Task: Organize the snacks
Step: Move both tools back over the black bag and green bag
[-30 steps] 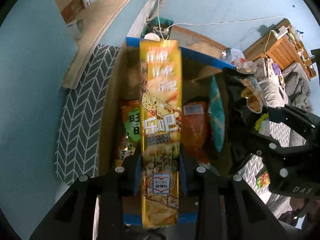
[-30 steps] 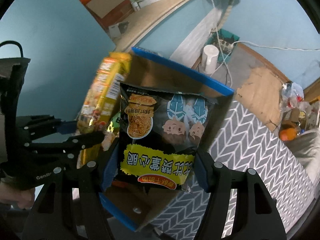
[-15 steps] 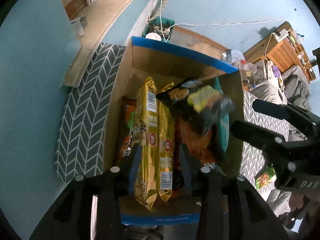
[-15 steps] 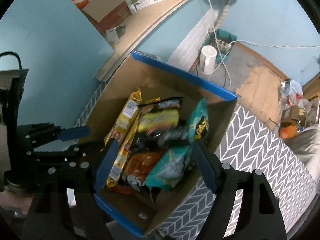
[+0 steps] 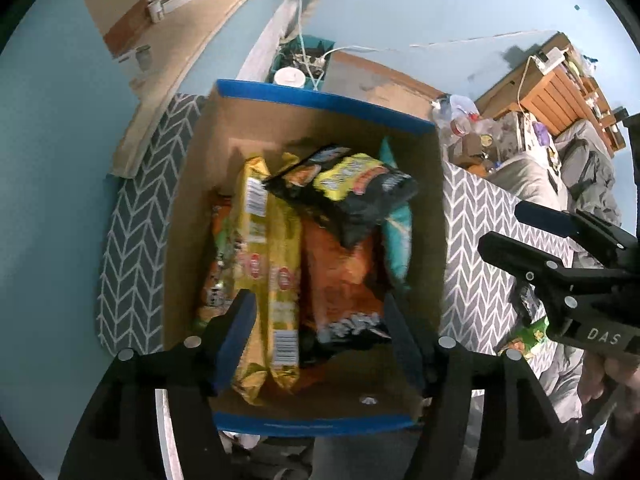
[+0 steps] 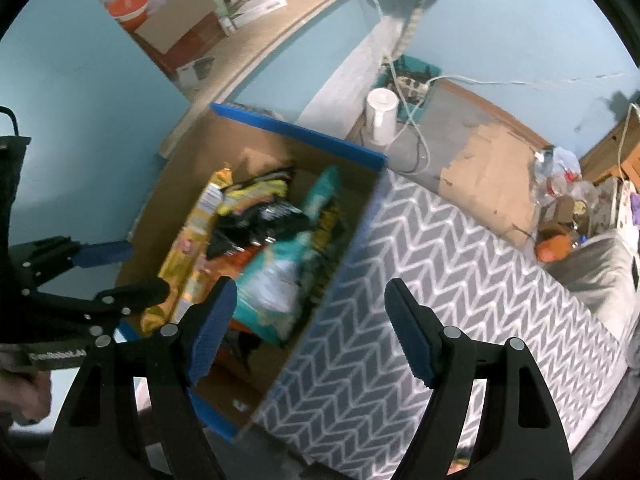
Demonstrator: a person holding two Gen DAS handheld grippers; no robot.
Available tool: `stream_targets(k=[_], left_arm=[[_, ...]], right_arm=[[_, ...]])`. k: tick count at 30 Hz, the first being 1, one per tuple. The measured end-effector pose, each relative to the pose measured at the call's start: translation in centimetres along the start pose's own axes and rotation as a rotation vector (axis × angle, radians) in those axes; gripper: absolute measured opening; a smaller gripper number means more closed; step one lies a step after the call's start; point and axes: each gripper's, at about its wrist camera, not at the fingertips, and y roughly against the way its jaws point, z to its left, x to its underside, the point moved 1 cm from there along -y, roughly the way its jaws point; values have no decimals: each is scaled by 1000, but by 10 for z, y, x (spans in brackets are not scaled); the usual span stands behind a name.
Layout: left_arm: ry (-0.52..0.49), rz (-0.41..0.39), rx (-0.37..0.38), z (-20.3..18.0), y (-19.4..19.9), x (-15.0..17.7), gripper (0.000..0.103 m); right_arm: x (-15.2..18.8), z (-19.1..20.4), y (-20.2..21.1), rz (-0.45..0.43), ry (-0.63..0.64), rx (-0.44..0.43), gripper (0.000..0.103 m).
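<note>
A cardboard box with blue edges (image 5: 320, 98) (image 6: 292, 130) holds several snack packs. A long yellow pack (image 5: 260, 264) (image 6: 192, 248) lies at its left. A black and yellow noodle bag (image 5: 352, 196) (image 6: 260, 208) rests on top of an orange bag (image 5: 340, 280) and a teal bag (image 5: 400, 236) (image 6: 280, 276). My left gripper (image 5: 320, 336) is open and empty above the box's near end. My right gripper (image 6: 308, 328) is open and empty, over the box's right wall; it also shows in the left wrist view (image 5: 560, 248).
The box stands on a grey chevron-patterned surface (image 6: 440, 280) (image 5: 132, 240). A wooden shelf with clutter (image 6: 240, 40) runs along the blue wall behind. A white cylinder (image 6: 382, 120) and cables sit on the floor beyond the box. A green snack pack (image 5: 532, 336) lies at the right.
Both grippers let go of their packs: the yellow pack and the black noodle bag dropped into the box. Both jaws opened wide and the right gripper moved right, away from the box.
</note>
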Motion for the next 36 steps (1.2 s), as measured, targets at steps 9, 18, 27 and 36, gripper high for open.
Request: stream_targets(k=[9,18,27,36], left_arm=[[-103,16,21,-62,-2,1,71],[-225,31,36,-130,-8,4,72],[-307,71,46,-182,-24,14,79],[-347,118,40,-223,-51,34,81]], right_arm=[[32,-61,20,1,-83,54,78],[63,-110,40,17,-155,112,79],[100,-157,43,65,-164,154,79],[136,-203,25,174,-97,153,80]])
